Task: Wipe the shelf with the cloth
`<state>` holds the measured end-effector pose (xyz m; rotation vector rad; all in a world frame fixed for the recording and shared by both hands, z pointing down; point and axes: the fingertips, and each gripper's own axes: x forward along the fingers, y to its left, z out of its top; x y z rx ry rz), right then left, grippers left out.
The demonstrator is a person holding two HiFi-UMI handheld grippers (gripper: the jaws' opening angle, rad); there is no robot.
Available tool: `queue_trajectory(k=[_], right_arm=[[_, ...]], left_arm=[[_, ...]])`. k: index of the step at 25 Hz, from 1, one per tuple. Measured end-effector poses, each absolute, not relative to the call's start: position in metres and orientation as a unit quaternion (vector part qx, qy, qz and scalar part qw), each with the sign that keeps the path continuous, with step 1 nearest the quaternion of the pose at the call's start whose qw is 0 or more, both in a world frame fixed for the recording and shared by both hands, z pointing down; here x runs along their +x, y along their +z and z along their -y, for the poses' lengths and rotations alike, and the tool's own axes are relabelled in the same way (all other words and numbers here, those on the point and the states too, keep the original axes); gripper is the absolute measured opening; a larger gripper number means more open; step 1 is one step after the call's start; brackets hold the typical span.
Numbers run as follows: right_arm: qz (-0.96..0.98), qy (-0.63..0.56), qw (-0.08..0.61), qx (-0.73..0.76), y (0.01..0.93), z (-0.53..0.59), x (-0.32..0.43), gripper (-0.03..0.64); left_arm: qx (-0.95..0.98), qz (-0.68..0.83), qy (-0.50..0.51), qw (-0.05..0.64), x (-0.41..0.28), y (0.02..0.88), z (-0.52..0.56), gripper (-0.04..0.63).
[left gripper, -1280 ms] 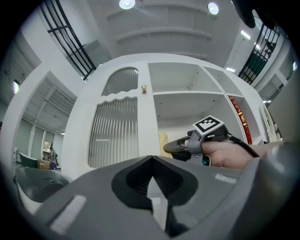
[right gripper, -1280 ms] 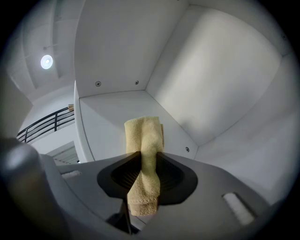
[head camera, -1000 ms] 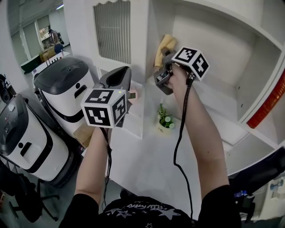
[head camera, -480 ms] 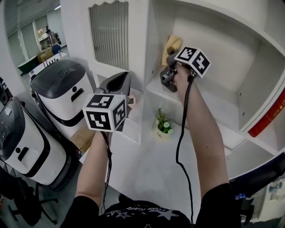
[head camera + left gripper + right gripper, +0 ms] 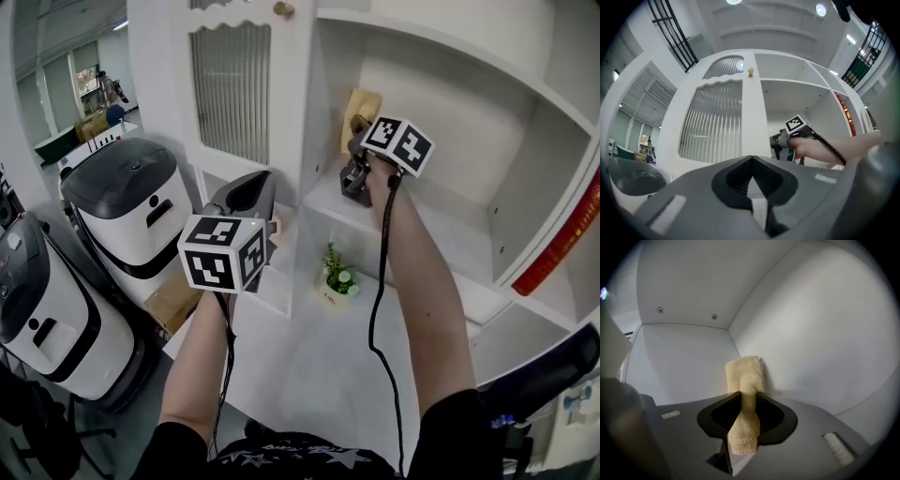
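A folded yellow cloth (image 5: 745, 380) is pinched in my right gripper (image 5: 743, 397), which is shut on it. In the head view the cloth (image 5: 360, 112) is pressed against the left inner wall of the upper white shelf compartment (image 5: 450, 225), and the right gripper (image 5: 356, 141) reaches into that back left corner. My left gripper (image 5: 251, 192) hangs lower, in front of the ribbed cabinet door (image 5: 230, 89), with its jaws closed on nothing; in its own view the jaws (image 5: 751, 161) meet.
A small potted plant (image 5: 335, 281) stands on the lower counter under the shelf. A red strip (image 5: 562, 234) runs along the shelf unit's right side. Two white and black bins (image 5: 122, 202) stand at the left on the floor.
My right gripper has carried the cloth up and deeper along the shelf's left wall toward the back corner. The left gripper has stayed nearly in place.
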<state>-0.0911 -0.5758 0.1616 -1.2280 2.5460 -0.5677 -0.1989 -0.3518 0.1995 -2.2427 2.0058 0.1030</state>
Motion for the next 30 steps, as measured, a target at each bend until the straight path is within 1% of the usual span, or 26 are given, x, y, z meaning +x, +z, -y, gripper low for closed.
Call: queue_trajectory(k=[4, 7, 12, 16, 21, 30], right_arm=[[-0.884, -0.096, 0.128, -0.44, 0.133, 0.55, -0.075, 0.12], [-0.878, -0.053, 0.127, -0.458, 0.114, 0.536, -0.062, 0.12], [-0.879, -0.043, 0.126, -0.459, 0.095, 0.534, -0.045, 0.12], [-0.876, -0.042, 0.126, -0.464, 0.084, 0.551, -0.037, 0.12], [-0.882, -0.015, 0.116, -0.457, 0.065, 0.575, -0.06, 0.12], [-0.886, 0.013, 0.106, -0.452, 0.043, 0.605, -0.094, 0.12]], left_arm=[[-0.753, -0.653, 0.04, 0.074, -0.182, 0.192, 0.344, 0.002], [-0.767, -0.634, 0.051, 0.078, -0.161, 0.181, 0.344, 0.001], [-0.802, -0.588, 0.068, 0.083, -0.114, 0.162, 0.352, 0.0], [-0.808, -0.58, 0.067, 0.079, -0.094, 0.151, 0.369, 0.0], [-0.796, -0.6, 0.05, 0.067, -0.093, 0.144, 0.391, 0.0], [-0.808, -0.584, 0.056, 0.057, -0.096, 0.144, 0.414, 0.0]])
